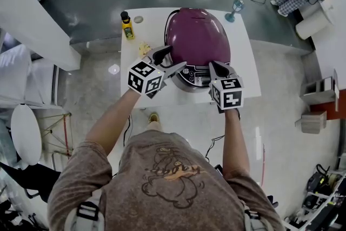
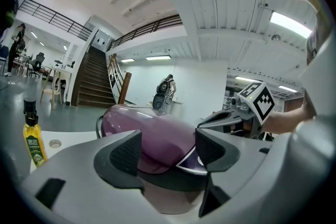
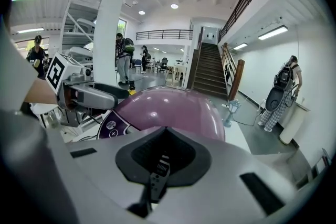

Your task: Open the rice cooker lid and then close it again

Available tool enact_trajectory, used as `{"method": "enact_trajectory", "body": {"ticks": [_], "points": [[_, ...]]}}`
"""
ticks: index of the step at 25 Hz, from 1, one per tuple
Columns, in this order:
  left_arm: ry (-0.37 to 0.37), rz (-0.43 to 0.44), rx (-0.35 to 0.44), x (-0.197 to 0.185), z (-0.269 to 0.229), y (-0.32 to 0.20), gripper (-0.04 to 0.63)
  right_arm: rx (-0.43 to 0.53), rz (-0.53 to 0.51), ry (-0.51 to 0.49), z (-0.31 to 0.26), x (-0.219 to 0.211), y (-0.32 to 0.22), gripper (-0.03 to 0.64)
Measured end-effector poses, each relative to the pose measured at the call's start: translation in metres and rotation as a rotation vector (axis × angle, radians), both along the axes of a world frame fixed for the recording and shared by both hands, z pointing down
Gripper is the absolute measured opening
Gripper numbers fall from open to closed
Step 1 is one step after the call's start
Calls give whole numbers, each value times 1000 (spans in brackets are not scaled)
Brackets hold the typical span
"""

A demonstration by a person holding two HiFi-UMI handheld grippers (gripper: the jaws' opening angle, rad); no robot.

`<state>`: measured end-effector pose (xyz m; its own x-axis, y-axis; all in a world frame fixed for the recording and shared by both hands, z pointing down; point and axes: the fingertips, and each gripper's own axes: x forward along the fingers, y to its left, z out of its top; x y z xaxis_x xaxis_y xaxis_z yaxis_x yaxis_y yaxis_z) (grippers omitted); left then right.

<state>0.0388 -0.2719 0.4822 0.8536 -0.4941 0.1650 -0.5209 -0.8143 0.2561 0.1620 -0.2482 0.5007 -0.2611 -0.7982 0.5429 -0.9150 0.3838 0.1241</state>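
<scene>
Head view shows the rice cooker point(image 1: 197, 40) standing in the middle of a white table point(image 1: 246, 70), its glossy purple domed lid point(image 1: 199, 35) down and shut over a darker control panel point(image 1: 193, 79) on the near side. The left gripper point(image 1: 172, 60) hovers at the cooker's near left with its jaws spread apart and nothing between them, while the right gripper point(image 1: 219, 68) sits at the near right with its jaws pressed together and empty. A yellow bottle point(image 1: 127, 25) stands at the table's far left, and a blue stemmed glass point(image 1: 236, 8) at its far right.
</scene>
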Motion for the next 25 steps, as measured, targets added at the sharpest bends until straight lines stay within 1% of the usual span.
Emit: {"method": "enact_trajectory", "body": {"ticks": [3,5,8,11,16,22,25], "points": [[2,2,-2,0,0,0,339,-9,-5,6,0,-1,0,3],[1,3,-1,-1,0,0,338,-6,-5,-14,0,0,0,3],[4,0,-6,-1,-2,0,337,17,8,-61,-2,0,1,5],[-1,0,-15,-3,-2,-1,338,52,12,-83,-3,-1,1,6],[-7,3,-54,0,-4,0,339,81,13,-52,-2,2,2,6],[-2,-2,-21,4,-24,13,339,143,37,-98,-25,11,19,6],[-8,-4,-6,5,-33,22,339,160,30,-126,-34,12,32,6]]}}
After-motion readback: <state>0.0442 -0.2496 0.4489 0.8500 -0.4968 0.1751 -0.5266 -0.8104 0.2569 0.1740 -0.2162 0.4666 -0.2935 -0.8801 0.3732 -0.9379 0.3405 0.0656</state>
